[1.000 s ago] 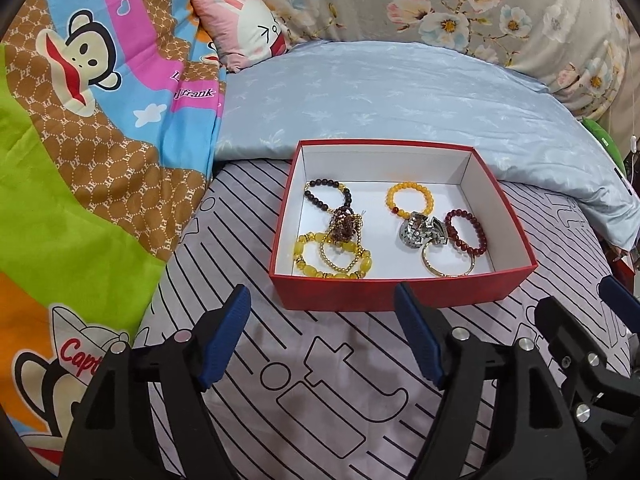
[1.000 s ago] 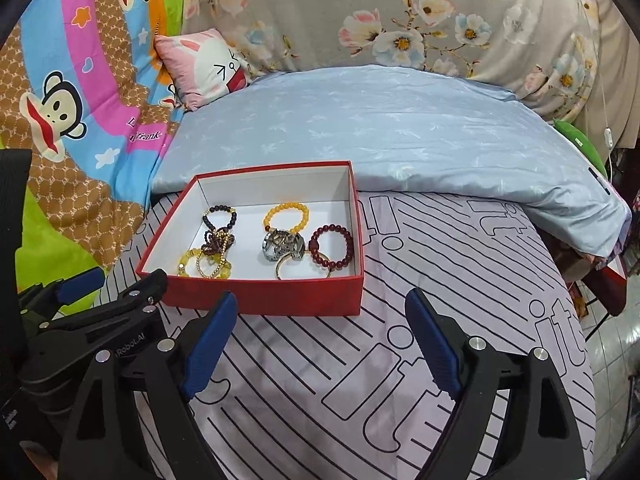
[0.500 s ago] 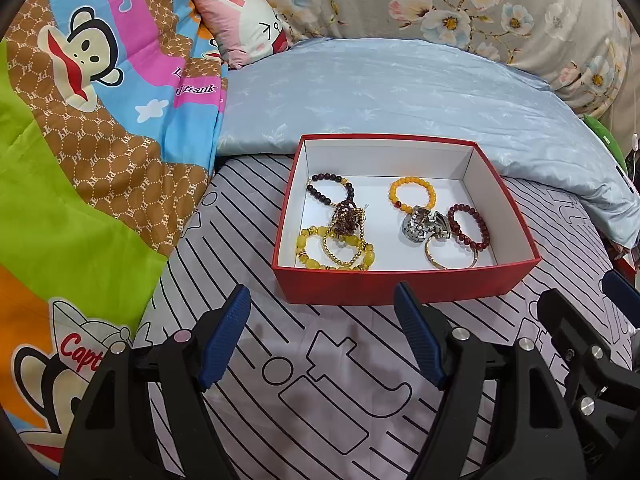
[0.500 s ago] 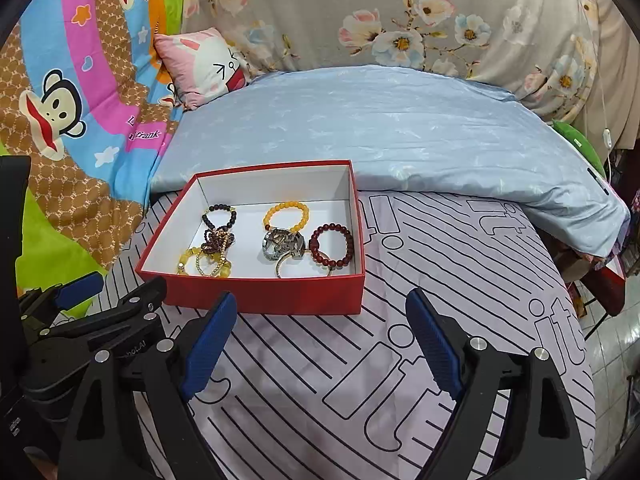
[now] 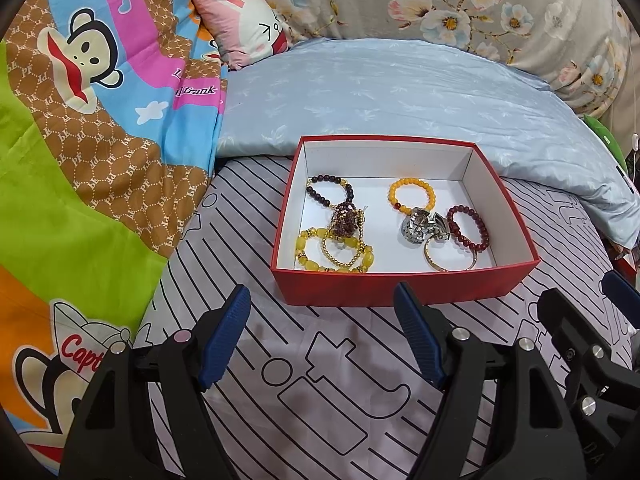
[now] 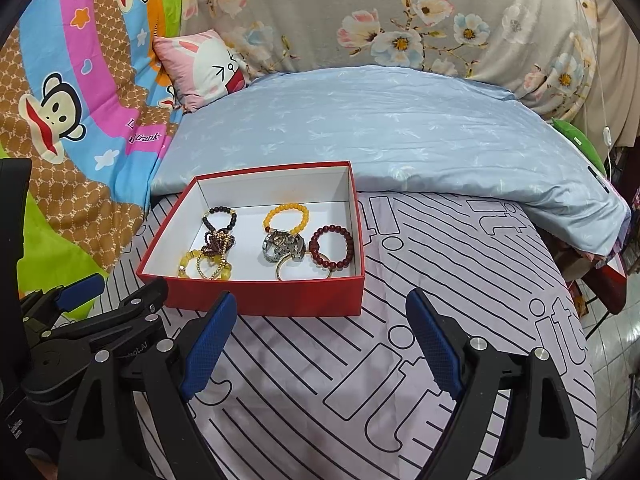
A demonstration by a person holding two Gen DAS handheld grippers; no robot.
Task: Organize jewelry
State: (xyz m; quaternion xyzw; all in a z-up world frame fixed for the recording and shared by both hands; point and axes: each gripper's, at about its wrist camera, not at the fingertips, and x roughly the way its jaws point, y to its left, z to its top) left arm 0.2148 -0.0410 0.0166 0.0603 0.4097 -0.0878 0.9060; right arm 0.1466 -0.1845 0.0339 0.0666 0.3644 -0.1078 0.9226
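Observation:
A red box (image 5: 400, 288) with a white inside stands on the striped sheet; it also shows in the right wrist view (image 6: 264, 298). In it lie a dark bead bracelet (image 5: 330, 190), an orange bead bracelet (image 5: 412, 196), a yellow bead bracelet (image 5: 316, 256), a gold chain (image 5: 344, 248), a silver watch (image 5: 422, 226), a dark red bead bracelet (image 5: 468, 228) and a thin bangle (image 5: 448, 260). My left gripper (image 5: 322, 336) is open and empty, in front of the box. My right gripper (image 6: 320, 344) is open and empty, in front of the box's right part.
A light blue quilt (image 5: 380, 92) lies behind the box. A cartoon monkey blanket (image 5: 80, 140) rises on the left, with a pink rabbit pillow (image 5: 244, 32) at the back. The bed edge and the floor (image 6: 612, 344) are at the right.
Both grippers have drawn back and up a little, so the box sits slightly higher and farther in both views. The jewelry has not moved. Both grippers stay open.

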